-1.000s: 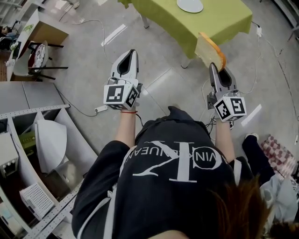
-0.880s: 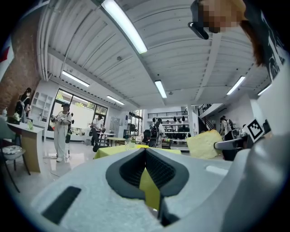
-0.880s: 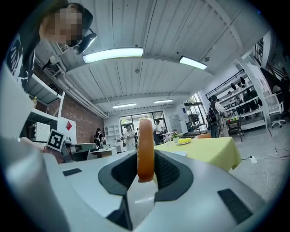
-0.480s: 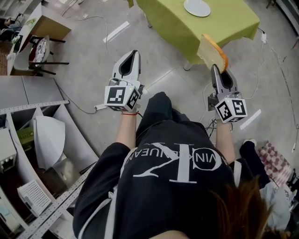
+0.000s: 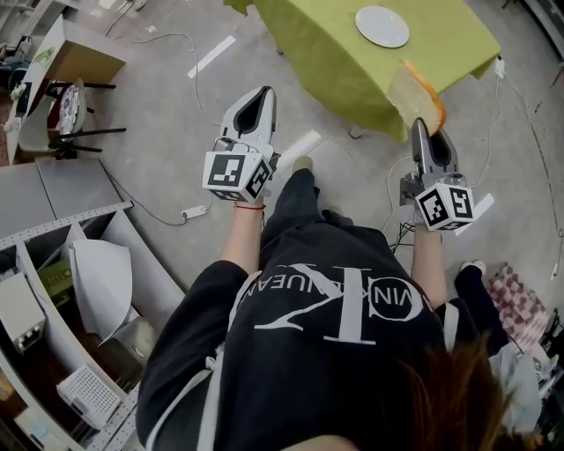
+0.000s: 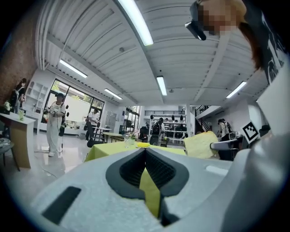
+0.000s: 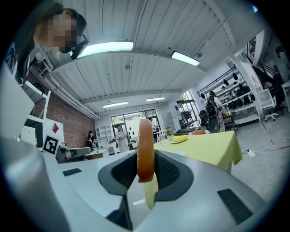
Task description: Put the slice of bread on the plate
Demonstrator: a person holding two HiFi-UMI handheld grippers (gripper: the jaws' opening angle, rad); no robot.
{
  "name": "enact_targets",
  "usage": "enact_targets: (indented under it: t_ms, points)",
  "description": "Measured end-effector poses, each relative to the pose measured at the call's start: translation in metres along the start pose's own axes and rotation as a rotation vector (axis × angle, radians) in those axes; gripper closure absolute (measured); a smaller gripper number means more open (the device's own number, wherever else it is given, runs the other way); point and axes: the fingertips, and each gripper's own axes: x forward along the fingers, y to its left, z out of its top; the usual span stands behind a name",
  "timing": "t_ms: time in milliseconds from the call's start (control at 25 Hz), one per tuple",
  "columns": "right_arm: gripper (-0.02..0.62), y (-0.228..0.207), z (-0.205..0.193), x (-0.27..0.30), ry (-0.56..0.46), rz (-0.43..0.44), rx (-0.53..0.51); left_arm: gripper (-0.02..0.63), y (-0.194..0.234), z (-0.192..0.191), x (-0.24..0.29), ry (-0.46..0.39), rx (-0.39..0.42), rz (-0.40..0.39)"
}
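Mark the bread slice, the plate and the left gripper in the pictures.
bread slice (image 5: 412, 93): head view, on its pale cut face.
plate (image 5: 382, 26): head view, on its bare middle.
left gripper (image 5: 261, 93): head view, at the tip where its two jaws meet.

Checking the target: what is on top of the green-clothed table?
A white plate lies on the green table, apparently bare. The bread slice in the right hand-held gripper covers the table's near corner, and the far end is out of frame.
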Motion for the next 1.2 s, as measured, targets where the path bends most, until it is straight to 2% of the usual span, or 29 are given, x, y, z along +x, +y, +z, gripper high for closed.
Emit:
enact_targets:
  t_ms: [200, 560, 920, 1200]
  points:
    - [0.502, 0.006, 0.002, 0.044, -0.006, -0.01, 0.01, 0.598, 0.041, 0.006, 0.031, 0.007, -0.005, 0.0]
    - [0.502, -0.003, 0.004, 0.091, -0.03, -0.09, 0.026, 0.598, 0.079, 0.012, 0.091, 0.009, 0.005, -0.088]
    - [0.502, -0.005, 0.003, 0.121, -0.061, -0.188, 0.028, 0.598, 0.107, 0.014, 0.139, 0.012, 0.009, -0.196]
    - [0.502, -0.01, 0.0, 0.127, -0.049, -0.224, 0.049, 0.598, 0.11, 0.004, 0.16, 0.028, -0.022, -0.228]
